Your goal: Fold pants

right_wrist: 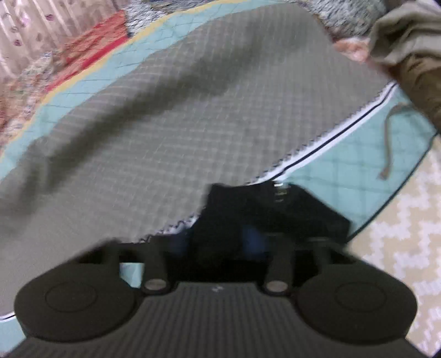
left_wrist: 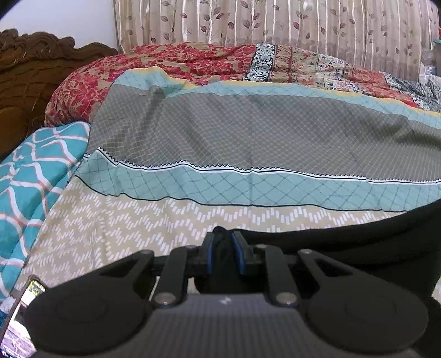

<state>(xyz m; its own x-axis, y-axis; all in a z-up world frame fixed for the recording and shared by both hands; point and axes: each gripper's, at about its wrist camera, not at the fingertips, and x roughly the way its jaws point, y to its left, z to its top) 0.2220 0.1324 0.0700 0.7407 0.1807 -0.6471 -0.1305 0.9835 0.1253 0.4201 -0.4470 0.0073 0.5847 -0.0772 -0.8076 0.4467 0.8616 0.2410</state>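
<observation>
The black pants [left_wrist: 358, 242] hang from my left gripper [left_wrist: 223, 236], which is shut on a bunched edge of the cloth just above the patterned bedsheet [left_wrist: 248, 132]. The cloth stretches away to the right. In the blurred right wrist view my right gripper [right_wrist: 220, 209] is shut on another part of the black pants [right_wrist: 297, 209], held over the grey and teal sheet [right_wrist: 165, 124]. A small white label shows on the cloth.
A red floral quilt [left_wrist: 171, 63] lies at the far side of the bed before a leaf-print curtain [left_wrist: 275, 22]. A carved wooden headboard [left_wrist: 33, 71] and a teal pillow [left_wrist: 35, 165] are at left. Olive and brown clothes [right_wrist: 413, 55] with a drawstring lie at right. A phone [left_wrist: 19, 316] sits at lower left.
</observation>
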